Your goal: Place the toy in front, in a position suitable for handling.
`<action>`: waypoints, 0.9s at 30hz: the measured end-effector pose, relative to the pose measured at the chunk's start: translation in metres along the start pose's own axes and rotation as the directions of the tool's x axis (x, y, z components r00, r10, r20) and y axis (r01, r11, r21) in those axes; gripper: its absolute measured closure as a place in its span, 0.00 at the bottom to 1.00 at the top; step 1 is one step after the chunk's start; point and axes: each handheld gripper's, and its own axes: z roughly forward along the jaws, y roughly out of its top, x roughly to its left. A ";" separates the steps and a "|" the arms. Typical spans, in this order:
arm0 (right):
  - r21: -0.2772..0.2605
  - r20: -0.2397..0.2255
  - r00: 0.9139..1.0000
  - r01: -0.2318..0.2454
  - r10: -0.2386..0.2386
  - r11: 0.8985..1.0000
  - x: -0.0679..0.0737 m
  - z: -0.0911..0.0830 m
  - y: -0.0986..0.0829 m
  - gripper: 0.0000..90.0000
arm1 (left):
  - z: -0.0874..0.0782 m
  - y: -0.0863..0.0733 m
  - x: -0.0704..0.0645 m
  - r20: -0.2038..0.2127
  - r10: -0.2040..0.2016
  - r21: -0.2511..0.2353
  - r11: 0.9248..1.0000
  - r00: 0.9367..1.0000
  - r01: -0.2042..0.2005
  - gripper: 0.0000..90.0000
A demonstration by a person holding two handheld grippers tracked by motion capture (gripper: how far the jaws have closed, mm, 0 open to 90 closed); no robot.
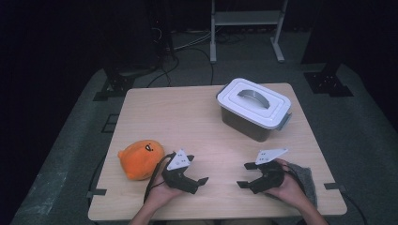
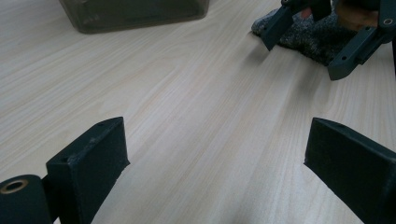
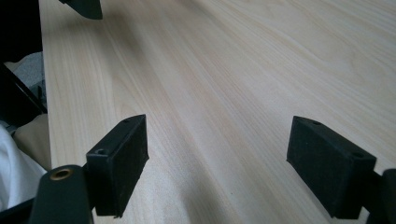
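the left gripper (image 1: 201,175) sat low in the high view, just left of centre, jaws spread wide and holding nothing. in its own view the two black jaws rose from the bottom corners with bare wood between them. the right gripper (image 1: 242,175) faced it from lower right of centre, also gaping and empty, its jaw tips pointing across at the other, the two near but apart.

the orange plush toy (image 1: 140,159) lay at the lower left of the table (image 1: 173,117), just beside the left gripper's grey plate; whether they touched was hard to tell from above. a grey cloth (image 1: 304,176) lay under the right hand (image 1: 286,185), mostly hidden by it, and it showed at the upper right of the left gripper view as a dark knitted patch (image 2: 313,39).

the lidded box (image 1: 254,109) stood at the upper right of the table, well apart from both grippers, its lid on. the left gripper view cut it off at the top edge, leaving its dark base (image 2: 135,14).
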 end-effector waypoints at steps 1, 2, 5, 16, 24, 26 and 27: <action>0.000 0.000 1.000 0.000 0.000 1.000 0.000 0.000 0.000 0.21 | 0.000 0.000 0.000 0.001 0.000 -0.003 1.000 1.000 0.000 0.06; 0.001 -0.002 1.000 0.000 0.000 1.000 0.000 0.000 0.000 0.21 | 0.000 0.001 0.000 0.002 -0.001 -0.007 1.000 1.000 0.001 0.06; 0.000 -0.007 1.000 -0.001 0.001 1.000 -0.001 0.000 0.000 0.21 | -0.003 0.004 -0.001 -0.007 0.022 -0.016 1.000 1.000 -0.022 0.06; 0.006 -0.004 1.000 0.005 -0.005 1.000 0.000 0.000 -0.001 0.21 | -0.032 0.017 0.007 -0.059 0.048 -0.089 0.995 0.997 -0.053 0.09; 0.021 -0.001 1.000 0.015 -0.015 1.000 0.004 0.003 0.000 0.21 | -0.067 0.022 0.017 -0.102 0.069 -0.117 0.990 0.992 -0.081 0.09; 0.021 0.001 1.000 0.016 -0.016 1.000 0.004 0.003 0.001 0.21 | -0.076 0.023 0.023 -0.114 0.072 -0.122 0.989 0.991 -0.086 0.09; 0.020 0.001 1.000 0.013 -0.013 1.000 0.003 0.003 0.001 0.21 | -0.079 0.023 0.025 -0.115 0.064 -0.127 0.989 0.991 -0.079 0.09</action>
